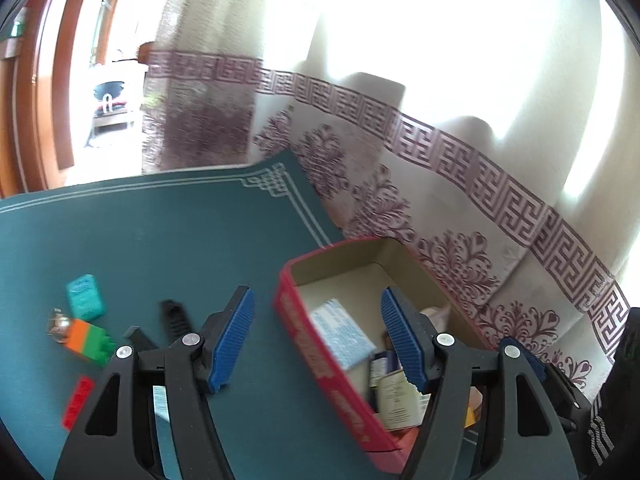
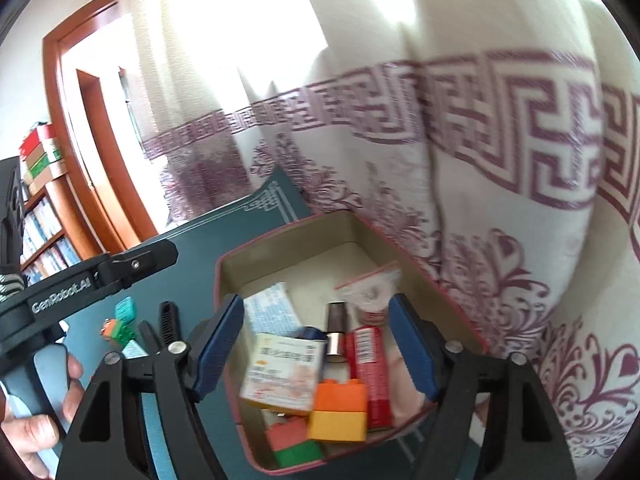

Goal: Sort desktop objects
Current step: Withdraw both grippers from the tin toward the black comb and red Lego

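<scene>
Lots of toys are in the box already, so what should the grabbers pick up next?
Probably the left gripper should swing over to the orange and green block and close on it. Both grippers look open and empty, the red box already holds several things, and that block, a teal case and a flat red brick are out on the green mat.

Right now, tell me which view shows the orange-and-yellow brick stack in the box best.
The right wrist view: the orange-and-yellow brick stack sits unobstructed in the red box, between the open fingers. In the left wrist view the stack is not visible; the gripper's right finger covers that part of the box.
</scene>
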### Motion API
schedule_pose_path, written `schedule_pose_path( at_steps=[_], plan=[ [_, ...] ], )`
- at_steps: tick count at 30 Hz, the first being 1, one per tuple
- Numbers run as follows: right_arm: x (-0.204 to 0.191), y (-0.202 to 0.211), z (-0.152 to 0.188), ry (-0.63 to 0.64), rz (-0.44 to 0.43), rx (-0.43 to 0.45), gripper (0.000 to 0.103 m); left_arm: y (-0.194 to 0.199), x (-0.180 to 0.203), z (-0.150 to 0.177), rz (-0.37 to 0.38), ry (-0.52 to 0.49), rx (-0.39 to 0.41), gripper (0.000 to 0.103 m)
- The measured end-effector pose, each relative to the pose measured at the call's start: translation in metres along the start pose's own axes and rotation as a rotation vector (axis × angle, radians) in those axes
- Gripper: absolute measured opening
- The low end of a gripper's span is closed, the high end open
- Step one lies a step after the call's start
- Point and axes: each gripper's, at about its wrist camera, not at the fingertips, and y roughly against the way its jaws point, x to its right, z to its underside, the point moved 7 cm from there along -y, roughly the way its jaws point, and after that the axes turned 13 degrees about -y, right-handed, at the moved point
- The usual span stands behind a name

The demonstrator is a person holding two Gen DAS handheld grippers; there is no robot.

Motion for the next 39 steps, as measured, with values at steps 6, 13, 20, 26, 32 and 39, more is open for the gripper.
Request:
schedule_pose_path(
  at_steps=[6, 13, 20, 26, 32, 39],
  plan=[
    [-0.043, -0.002, 0.011, 0.055, -0.073, -0.027, 0.08, 0.026, -0.045, 0.003, -0.11, 0.018, 0.002, 0.069],
    [-0.111, -0.016, 0.027, 0.122, -0.194, -0.093, 0.08, 0.049, -0.115, 0.023, -0.241, 0.088, -0.045, 0.069],
    [-0.177, -0.057, 0.053, 0.157, -0.264, -0.198, 0.08, 0.057, -0.172, 0.061, -0.278, 0.19, -0.097, 0.069],
    [-0.192, -0.109, 0.073, 0.184, -0.236, -0.244, 0.052, 0.048, -0.196, 0.092, -0.271, 0.215, -0.161, 0.07],
    [-0.167, -0.14, 0.098, 0.195, -0.193, -0.301, 0.048, 0.035, -0.2, 0.112, -0.24, 0.229, -0.225, 0.069],
    [-0.156, -0.148, 0.099, 0.256, -0.179, -0.309, 0.048, 0.02, -0.177, 0.121, -0.228, 0.073, -0.321, 0.069]
  ],
)
